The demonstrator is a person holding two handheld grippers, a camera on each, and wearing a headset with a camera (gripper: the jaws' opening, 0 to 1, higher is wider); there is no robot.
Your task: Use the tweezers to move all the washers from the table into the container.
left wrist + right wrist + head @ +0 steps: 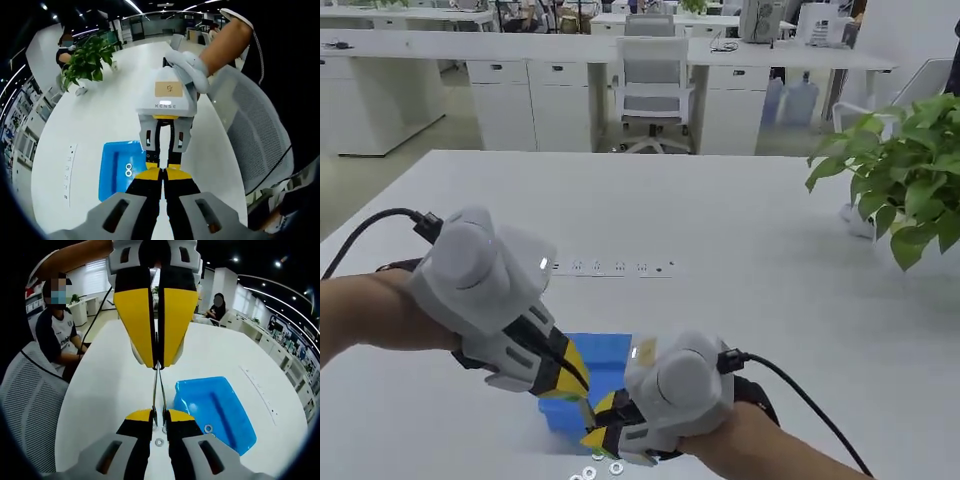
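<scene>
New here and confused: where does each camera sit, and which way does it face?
Head view: on the headset, looking forward and down at the white table; forearms, left gripper, right gripper show.
Left gripper view: on that gripper, facing the right gripper and potted plant; own jaws below.
Right gripper view: on that gripper, facing the left gripper; own jaws below.
Both gripper views share the blue container holding washers.

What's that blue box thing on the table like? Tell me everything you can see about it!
The blue container is a shallow, rectangular tray with rounded corners and low walls, open on top; it looks like shiny plastic. It lies flat on the white table. Two small washers lie side by side inside it. The tweezers, pinched by the left gripper and right gripper, hang beside it without touching it.
</scene>
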